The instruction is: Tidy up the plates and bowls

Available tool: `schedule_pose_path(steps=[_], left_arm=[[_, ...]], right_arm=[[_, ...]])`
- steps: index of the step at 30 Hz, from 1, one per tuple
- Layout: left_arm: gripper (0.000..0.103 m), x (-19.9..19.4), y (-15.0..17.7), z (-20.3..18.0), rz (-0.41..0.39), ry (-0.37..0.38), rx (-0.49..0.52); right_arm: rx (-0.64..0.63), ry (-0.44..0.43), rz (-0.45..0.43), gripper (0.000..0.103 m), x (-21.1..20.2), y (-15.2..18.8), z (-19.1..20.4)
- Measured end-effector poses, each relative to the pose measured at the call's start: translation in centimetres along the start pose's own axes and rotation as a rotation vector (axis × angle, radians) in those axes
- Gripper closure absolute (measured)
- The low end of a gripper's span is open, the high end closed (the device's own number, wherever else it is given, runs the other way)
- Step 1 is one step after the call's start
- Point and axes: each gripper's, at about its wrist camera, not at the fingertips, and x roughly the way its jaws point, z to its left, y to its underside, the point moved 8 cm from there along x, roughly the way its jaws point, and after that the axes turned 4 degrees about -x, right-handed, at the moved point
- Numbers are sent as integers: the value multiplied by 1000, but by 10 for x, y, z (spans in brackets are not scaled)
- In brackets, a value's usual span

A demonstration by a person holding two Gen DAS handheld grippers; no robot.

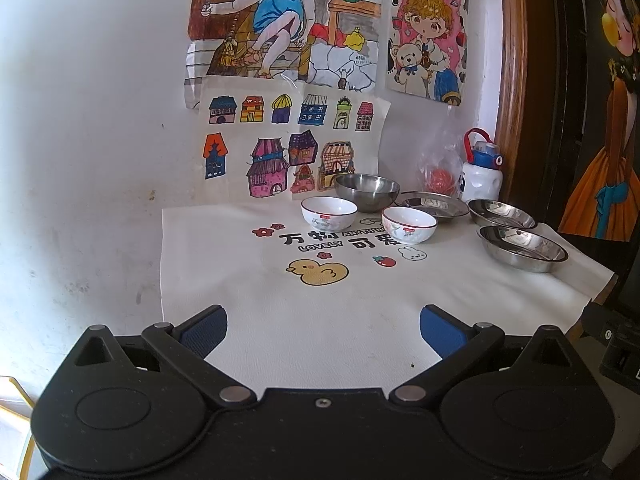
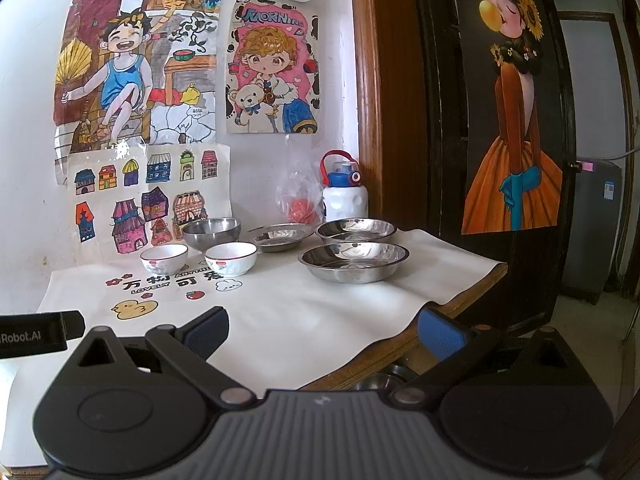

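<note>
Along the table's far edge: two china bowls [image 1: 329,213], a steel bowl [image 1: 367,192], three steel plates [image 2: 354,261], all separate.
Left gripper [image 1: 323,330]: wide, empty.
Right gripper [image 2: 323,330]: wide, empty.
Progress: nothing stacked; all sorting remains.

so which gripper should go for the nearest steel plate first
Right, probably. In the right wrist view the nearest steel plate sits almost straight ahead of the open right gripper. In the left wrist view it lies far to the right of the open left gripper, which faces the ceramic bowls instead.
</note>
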Motion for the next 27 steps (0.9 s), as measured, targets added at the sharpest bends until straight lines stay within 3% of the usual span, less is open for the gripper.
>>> schedule_pose_path(steps=[27], left_arm=[[1,0,-1,2,1,0,-2]], right_arm=[[-3,0,4,0,2,0,1]])
